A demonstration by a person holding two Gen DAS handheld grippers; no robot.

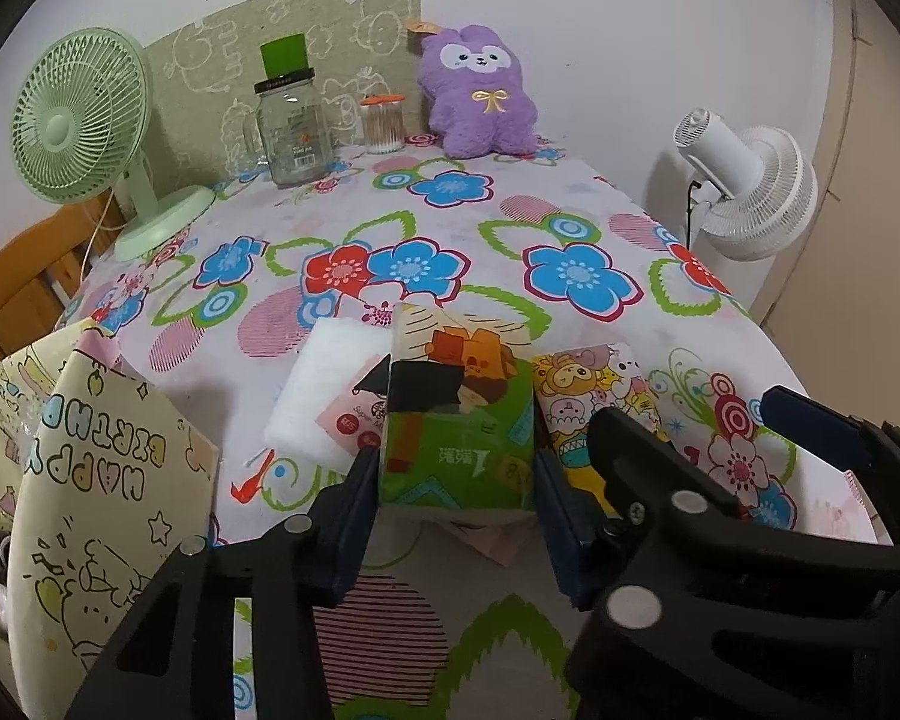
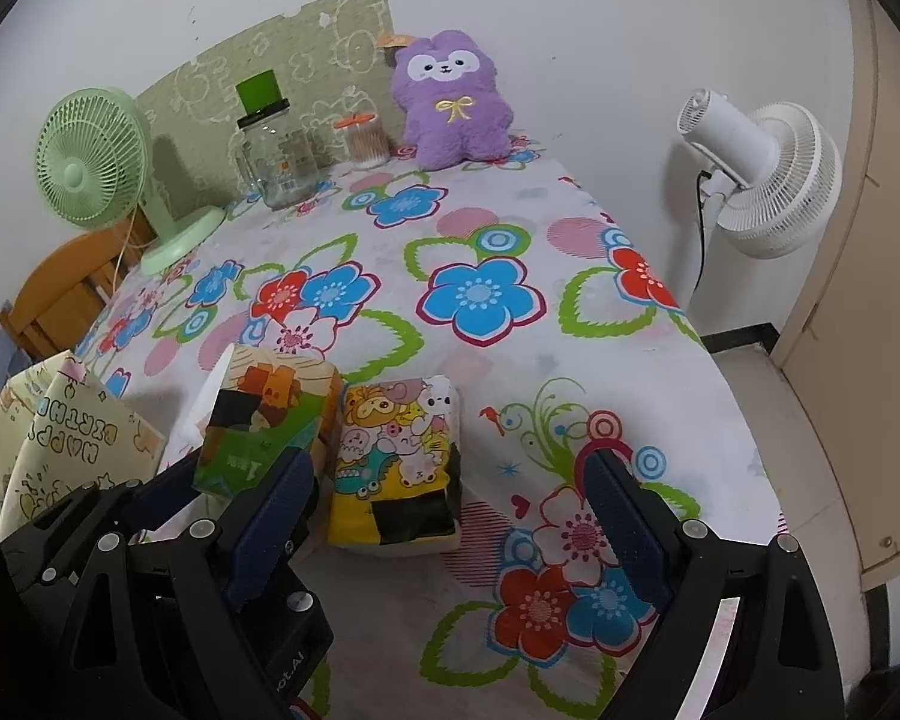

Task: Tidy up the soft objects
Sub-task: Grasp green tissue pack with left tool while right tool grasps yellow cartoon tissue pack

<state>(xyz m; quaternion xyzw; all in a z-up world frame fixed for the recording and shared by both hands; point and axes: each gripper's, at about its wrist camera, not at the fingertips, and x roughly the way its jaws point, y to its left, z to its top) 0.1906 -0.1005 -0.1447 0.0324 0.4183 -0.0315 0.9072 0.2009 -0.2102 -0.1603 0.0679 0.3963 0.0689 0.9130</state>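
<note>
We see a table covered with a flowered tablecloth (image 1: 450, 228) set against a white wall, with a strip of green patterned paper (image 1: 306, 42) pinned up behind it. Along the far edge stand a mint-green desk fan (image 1: 84, 120), a clear glass jar (image 1: 291, 132) with a green lid, a small jar of cotton swabs (image 1: 383, 123) and a purple plush toy (image 1: 480, 93) sitting upright. A white fan (image 1: 744, 180) stands beyond the table's right side, and a wooden chair (image 1: 24, 282) shows at the left. A cream "Happy Birthday" gift bag (image 1: 108, 474) stands at the near left edge.

Near the front of the table lie three soft packs side by side. The green tissue pack (image 1: 459, 414) is in the middle, raised and tilted, with the left gripper (image 1: 457, 480) closed on its sides; both blue pads press against the wrapper. A white pack (image 1: 324, 396) with a pink label lies just to its left, partly behind it. A cartoon-print tissue pack (image 2: 399, 462) lies flat on the cloth, touching the green one's right side.

The right gripper (image 2: 444, 528) hovers above the cartoon-print pack with its jaws spread wide, one finger on either side of it and neither pad touching it.
</note>
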